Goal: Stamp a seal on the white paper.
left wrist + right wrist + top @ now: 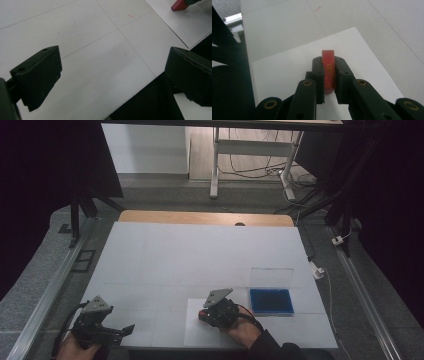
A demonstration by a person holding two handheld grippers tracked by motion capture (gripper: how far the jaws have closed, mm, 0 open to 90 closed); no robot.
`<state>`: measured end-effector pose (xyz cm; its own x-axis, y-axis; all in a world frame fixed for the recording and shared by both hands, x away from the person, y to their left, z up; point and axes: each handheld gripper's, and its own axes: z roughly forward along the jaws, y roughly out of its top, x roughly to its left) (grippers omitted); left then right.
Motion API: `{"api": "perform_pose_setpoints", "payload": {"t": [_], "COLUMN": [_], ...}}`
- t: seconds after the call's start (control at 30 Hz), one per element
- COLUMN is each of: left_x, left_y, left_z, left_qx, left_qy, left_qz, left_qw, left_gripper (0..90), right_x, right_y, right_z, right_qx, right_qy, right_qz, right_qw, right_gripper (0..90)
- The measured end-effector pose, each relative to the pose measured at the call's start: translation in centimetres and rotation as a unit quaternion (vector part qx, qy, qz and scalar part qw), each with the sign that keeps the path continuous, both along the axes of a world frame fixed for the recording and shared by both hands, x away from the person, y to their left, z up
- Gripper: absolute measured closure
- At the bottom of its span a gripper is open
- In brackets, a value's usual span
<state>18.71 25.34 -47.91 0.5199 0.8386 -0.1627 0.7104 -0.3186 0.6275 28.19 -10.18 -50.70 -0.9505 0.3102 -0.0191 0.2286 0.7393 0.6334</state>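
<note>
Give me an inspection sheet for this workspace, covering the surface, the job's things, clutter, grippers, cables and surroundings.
Surface: white table top with faint grid lines; a wooden edge shows at the far side.
Job's things: red block clamped over a white paper sheet; blue tray with an upright clear lid to the right of the sheet.
Clutter: a small red mark on the surface.
Grippers: right gripper shut on the red block; left gripper open, nothing between its jaws, at the near left edge.
Cables: a cable trails from each gripper; wires lie on the floor beyond the table.
Surroundings: dark curtains on both sides, white table legs behind.
</note>
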Motion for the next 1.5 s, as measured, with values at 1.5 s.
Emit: {"api": "perform_pose_setpoints", "payload": {"t": [1.5], "left_x": [0.0], "left_y": [0.1], "left_z": [0.0], "left_qx": [-0.003], "left_qy": [0.001], "left_qz": [0.0], "left_qw": [1.0], "left_gripper": [1.7], "right_x": [0.3], "right_y": [-0.6], "right_z": [0.7], "right_qx": [0.037], "right_qy": [0.019], "right_qz": [-0.009], "right_qw": [0.9991], "right_gripper": [78.9]}}
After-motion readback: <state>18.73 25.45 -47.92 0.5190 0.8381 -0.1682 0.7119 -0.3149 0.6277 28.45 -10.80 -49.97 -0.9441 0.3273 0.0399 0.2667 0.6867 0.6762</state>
